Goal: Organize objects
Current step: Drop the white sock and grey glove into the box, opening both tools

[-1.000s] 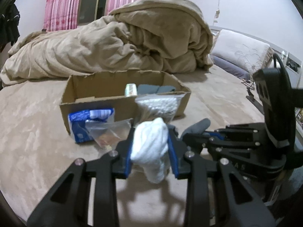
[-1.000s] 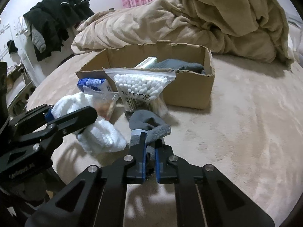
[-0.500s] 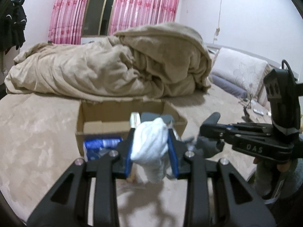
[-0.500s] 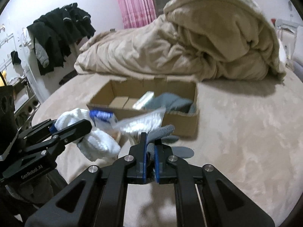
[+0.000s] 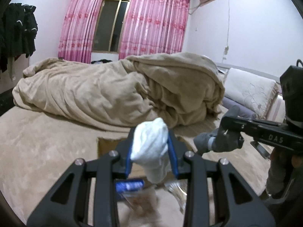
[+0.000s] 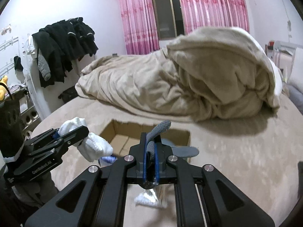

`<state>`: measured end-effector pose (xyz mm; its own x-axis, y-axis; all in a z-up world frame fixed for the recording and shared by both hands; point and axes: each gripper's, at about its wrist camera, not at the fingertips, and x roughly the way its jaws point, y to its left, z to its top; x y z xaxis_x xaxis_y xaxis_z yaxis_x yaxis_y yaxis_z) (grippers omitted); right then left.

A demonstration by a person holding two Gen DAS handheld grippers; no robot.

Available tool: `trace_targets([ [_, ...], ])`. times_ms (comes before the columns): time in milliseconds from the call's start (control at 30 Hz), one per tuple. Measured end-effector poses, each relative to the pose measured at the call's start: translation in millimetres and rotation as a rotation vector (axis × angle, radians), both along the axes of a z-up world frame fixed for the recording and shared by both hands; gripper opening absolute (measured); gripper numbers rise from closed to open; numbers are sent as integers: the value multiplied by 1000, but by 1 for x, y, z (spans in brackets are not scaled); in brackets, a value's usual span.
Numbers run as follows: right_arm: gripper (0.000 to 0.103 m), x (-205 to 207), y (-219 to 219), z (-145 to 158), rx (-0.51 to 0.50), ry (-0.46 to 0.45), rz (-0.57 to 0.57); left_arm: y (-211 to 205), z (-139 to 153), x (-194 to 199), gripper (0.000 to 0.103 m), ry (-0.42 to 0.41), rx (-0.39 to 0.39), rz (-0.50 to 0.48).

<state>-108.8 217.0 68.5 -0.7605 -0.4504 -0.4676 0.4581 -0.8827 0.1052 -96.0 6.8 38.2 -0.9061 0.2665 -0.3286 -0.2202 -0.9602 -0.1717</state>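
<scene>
1. Cardboard box (image 6: 121,141) sits open on the bed (image 6: 236,157) below both my grippers, ready to take loose items.
2. My left gripper (image 5: 151,149) is clamped on a bunched white sock (image 5: 151,147), raised above the box for dropping in.
3. My right gripper (image 6: 150,151) pinches a thin grey sock (image 6: 159,130), its toe sticking up, held over the box's near edge.
</scene>
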Motion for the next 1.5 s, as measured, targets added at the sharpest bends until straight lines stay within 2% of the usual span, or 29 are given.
trace_targets([
  [200, 7, -36, -25, 9, -2, 2, 36, -19, -14, -32, 32, -27, 5, 38],
  [400, 7, -70, -66, -13, 3, -41, 77, -28, -39, -73, 32, -85, -23, 47],
  [567, 7, -98, -95, -41, 12, -98, 81, -25, -59, -117, 34, -210, -61, 6],
  [700, 7, -110, -103, -63, 12, -149, 73, -27, -77, -128, 40, -319, -94, 15],
  [767, 7, -113, -103, -70, 11, -176, 79, -28, -81, -127, 46, -338, -95, 8],
  [800, 7, -114, -104, -75, 14, -189, 84, -29, -81, -124, 51, -335, -94, 9],
  [833, 8, -114, -105, -80, 18, -202, 88, -31, -81, -121, 61, -331, -91, 13],
  [900, 8, -114, -105, -88, 11, -232, 94, -35, -80, -114, 67, -321, -68, 19],
  [933, 9, -115, -105, -91, 6, -248, 100, -37, -79, -110, 67, -320, -61, 20],
  [1000, 17, -115, -105, -97, -5, -278, 111, -40, -78, -101, 68, -315, -58, 24],
  [1067, 32, -113, -103, -100, -11, -284, 112, -43, -79, -87, 68, -308, -63, 25],
  [1267, 43, -102, -91, -96, -25, -270, 108, -52, -73, -55, 69, -283, -62, 24],
  [1500, 52, -74, -66, -68, -46, -162, 72, -54, -54, -29, 69, -227, -51, 26],
])
